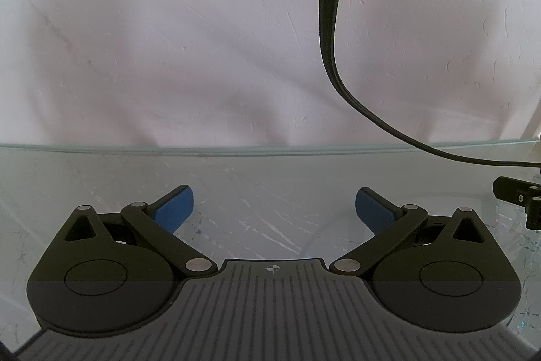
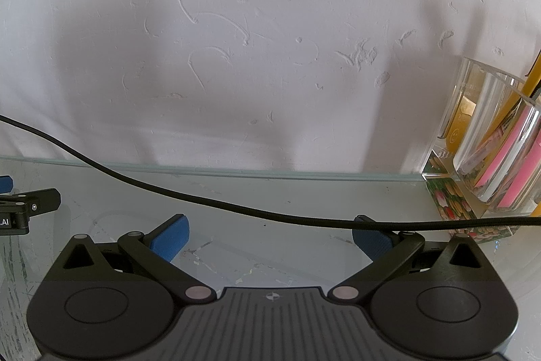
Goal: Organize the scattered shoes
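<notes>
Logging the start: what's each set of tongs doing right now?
Left tongs: open, holding nothing.
Right tongs: open, holding nothing.

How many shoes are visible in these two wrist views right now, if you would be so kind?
0. Neither view shows a shoe: only the glass tabletop, the white wall, a black cable and a clear holder. Shoes may lie out of frame.

Glass holder on glass tabletop, right, against wall
</notes>
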`<state>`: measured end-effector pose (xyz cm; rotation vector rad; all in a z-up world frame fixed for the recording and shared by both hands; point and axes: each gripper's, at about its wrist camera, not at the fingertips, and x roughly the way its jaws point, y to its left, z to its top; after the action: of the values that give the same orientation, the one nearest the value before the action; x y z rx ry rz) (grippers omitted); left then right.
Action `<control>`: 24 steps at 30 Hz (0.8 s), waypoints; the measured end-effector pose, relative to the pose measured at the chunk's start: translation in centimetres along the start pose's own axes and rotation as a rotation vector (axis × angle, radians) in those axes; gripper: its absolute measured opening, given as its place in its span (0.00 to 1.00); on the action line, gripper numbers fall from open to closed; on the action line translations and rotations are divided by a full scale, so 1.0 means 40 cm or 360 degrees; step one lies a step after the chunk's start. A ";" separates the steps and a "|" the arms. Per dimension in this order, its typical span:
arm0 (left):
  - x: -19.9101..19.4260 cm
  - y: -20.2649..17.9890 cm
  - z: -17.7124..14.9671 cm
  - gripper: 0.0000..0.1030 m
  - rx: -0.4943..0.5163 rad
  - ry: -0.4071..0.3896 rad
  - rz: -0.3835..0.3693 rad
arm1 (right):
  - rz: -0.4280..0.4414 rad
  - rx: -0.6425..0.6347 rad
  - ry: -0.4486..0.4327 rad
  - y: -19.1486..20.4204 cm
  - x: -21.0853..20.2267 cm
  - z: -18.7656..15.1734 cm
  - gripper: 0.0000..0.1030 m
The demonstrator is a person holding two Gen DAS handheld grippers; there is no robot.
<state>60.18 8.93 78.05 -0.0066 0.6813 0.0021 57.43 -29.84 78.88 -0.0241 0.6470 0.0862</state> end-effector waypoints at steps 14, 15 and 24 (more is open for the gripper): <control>0.000 0.002 -0.001 1.00 0.0000 0.0000 0.0000 | -0.0001 0.0000 -0.0001 0.000 0.001 0.000 1.00; -0.002 0.001 -0.001 1.00 0.0000 0.0000 0.0000 | -0.0001 0.0000 -0.0001 0.000 0.001 0.000 1.00; 0.003 0.004 0.000 1.00 0.0000 0.0000 0.0000 | -0.0001 0.0000 -0.0001 -0.007 -0.002 0.003 1.00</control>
<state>60.28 9.11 77.99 -0.0064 0.6812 0.0021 57.45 -30.10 79.03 -0.0242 0.6464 0.0856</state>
